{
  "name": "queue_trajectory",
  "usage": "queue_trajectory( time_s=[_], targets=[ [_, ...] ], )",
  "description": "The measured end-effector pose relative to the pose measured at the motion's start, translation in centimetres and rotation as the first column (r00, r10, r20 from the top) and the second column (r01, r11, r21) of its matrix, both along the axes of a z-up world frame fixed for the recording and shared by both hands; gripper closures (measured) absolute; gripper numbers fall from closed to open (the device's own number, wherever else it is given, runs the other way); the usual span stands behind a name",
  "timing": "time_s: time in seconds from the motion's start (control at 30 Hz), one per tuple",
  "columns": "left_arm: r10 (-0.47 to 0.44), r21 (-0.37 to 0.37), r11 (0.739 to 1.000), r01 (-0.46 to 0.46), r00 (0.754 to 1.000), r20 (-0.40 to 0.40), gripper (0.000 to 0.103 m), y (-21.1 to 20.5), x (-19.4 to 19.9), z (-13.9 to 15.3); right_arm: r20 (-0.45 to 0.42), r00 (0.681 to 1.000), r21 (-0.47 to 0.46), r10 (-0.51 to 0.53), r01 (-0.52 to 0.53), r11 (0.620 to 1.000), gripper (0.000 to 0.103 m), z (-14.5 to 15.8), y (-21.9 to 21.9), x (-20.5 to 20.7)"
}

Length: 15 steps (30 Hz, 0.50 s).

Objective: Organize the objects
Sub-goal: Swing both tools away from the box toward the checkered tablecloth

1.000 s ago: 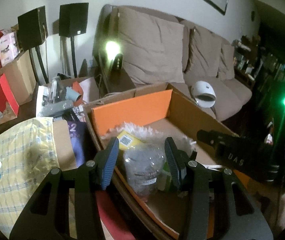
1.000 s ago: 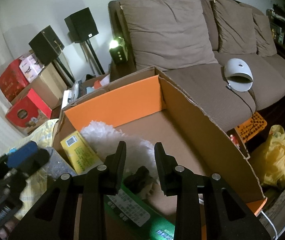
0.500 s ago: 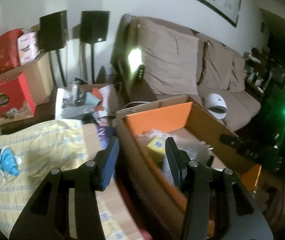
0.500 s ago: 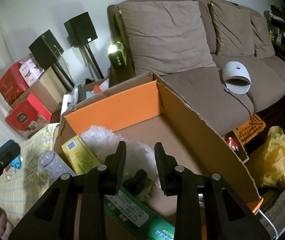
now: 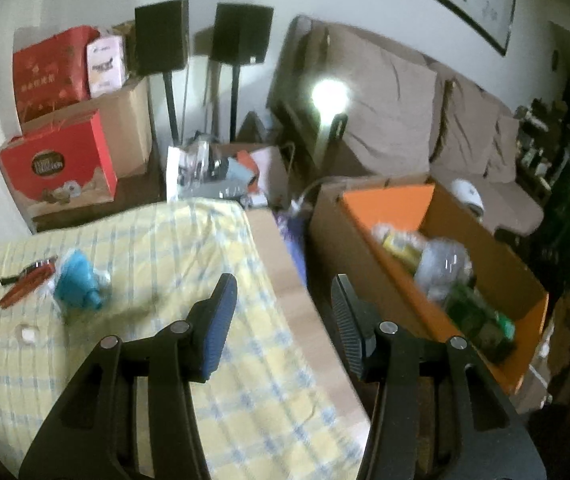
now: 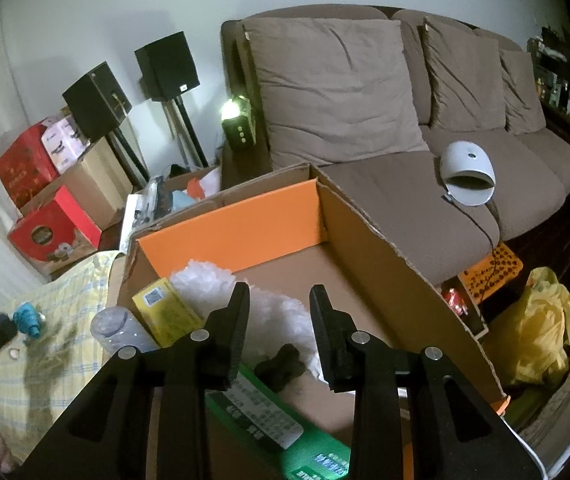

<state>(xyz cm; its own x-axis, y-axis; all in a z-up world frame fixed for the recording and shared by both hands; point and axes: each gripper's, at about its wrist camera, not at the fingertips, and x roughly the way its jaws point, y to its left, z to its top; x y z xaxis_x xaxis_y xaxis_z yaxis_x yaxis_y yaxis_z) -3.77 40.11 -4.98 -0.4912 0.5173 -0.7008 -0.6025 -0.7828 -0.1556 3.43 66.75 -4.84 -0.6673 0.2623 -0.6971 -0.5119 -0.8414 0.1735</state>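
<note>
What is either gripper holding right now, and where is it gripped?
Nothing. The left gripper is open over the yellow cloth; the right gripper is open above the cardboard box.

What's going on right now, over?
Both tongs, left and right, open, empty. Clear bottle in the cardboard box. Blue toy waiting on checked cloth. Nothing blocking.

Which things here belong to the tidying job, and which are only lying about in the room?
Job: cardboard box, clear bottle, yellow packet, blue toy, red pen.
Lying about: sofa, speakers, red cartons, yellow bag.
</note>
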Motion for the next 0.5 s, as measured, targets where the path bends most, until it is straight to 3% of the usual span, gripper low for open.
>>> queue_trajectory(
  time_s=[0.17,0.43,0.5],
  targets=[
    [0.018,0.005,1.0,-0.018,1.0,-0.001,0.057,-2.1,-0.3,0.1,-0.009,1.0,0.025,0.005,-0.005,1.0,0.069,0.8,-0.7,0.1],
    [0.164,0.056,0.985,-0.162,0.986,-0.028,0.051,-8.4,-3.8,2.5,-0.035,0.999,0.036,0.014,-0.012,0.999,0.064,1.4,-1.3,-0.1],
    [0.21,0.067,0.976,-0.207,0.977,-0.043,0.046,-10.9,-5.0,3.2,-0.043,0.999,0.043,0.019,-0.017,0.999,0.063,1.5,-1.6,-0.1]
  ],
)
